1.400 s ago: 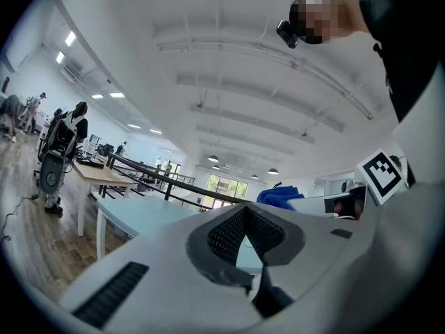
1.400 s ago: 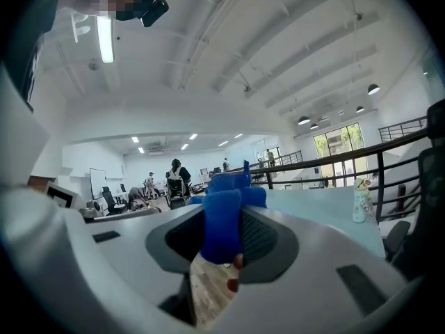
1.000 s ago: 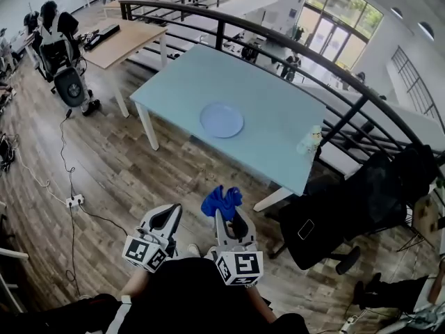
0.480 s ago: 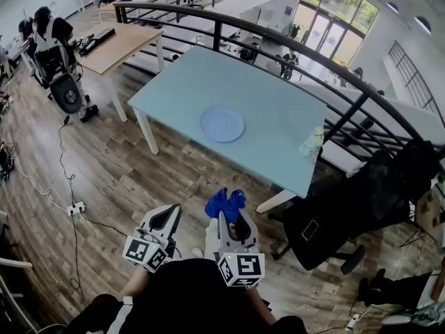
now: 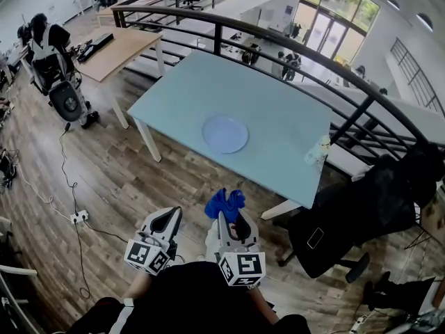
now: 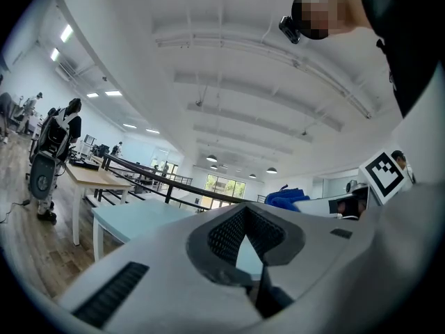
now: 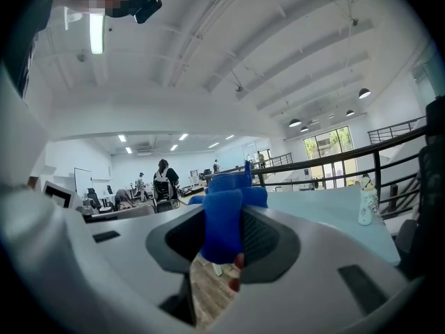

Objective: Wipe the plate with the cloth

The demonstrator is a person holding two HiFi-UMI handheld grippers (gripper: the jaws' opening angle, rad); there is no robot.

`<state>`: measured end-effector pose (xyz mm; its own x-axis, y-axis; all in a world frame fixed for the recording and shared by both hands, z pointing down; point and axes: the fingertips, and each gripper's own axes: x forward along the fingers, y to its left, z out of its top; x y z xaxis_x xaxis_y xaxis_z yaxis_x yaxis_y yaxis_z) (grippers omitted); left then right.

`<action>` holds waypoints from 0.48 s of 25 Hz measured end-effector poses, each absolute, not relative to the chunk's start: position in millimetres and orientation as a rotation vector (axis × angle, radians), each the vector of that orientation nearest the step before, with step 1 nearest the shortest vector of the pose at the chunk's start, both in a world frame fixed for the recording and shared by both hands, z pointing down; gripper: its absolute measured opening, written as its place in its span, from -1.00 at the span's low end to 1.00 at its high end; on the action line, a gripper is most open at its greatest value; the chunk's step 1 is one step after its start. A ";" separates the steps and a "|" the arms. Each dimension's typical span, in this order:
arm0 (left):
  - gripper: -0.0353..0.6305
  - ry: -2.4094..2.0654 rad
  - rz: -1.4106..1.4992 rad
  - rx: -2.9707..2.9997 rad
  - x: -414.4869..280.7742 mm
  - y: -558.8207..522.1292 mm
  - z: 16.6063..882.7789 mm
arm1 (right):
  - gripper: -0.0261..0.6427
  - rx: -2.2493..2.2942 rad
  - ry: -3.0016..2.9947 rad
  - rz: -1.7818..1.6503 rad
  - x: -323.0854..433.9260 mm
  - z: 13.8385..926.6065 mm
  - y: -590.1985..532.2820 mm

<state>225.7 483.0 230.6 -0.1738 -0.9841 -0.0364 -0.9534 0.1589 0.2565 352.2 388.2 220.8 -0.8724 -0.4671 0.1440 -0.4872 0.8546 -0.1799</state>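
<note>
Seen from the head view, the round pale-blue plate (image 5: pixel 224 133) lies flat near the middle of the light blue-green rectangular table (image 5: pixel 278 103). A small white bottle (image 5: pixel 318 152) stands by the table's right edge and a curved black railing (image 5: pixel 218 33) runs behind it, while over the wood-plank floor (image 5: pixel 139 179) in front the right gripper (image 5: pixel 229 218) carries the crumpled blue cloth (image 5: pixel 224 202), well apart from the plate, with the left gripper (image 5: pixel 165 218) just beside it. In the left gripper view, the left gripper (image 6: pixel 245 211) has its jaws pressed together on nothing, the tabletop (image 6: pixel 139 218) lying beyond. In the right gripper view, the right gripper (image 7: pixel 224 218) is clamped on the cloth (image 7: pixel 229 190), which bunches up past the tips, with the table (image 7: pixel 327 218) and bottle (image 7: pixel 366 200) to the right.
</note>
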 end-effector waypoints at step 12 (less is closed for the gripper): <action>-0.89 -2.275 -0.338 1.917 188.3 424.0 233.0 | -0.58 0.724 -2.908 0.338 309.0 228.4 329.2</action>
<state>188.3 424.0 233.0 -0.1740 -0.9842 -0.0322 -0.9510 0.1594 0.2647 309.0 329.2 228.4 -0.8772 -0.4470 0.1750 -0.4752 0.8602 -0.1850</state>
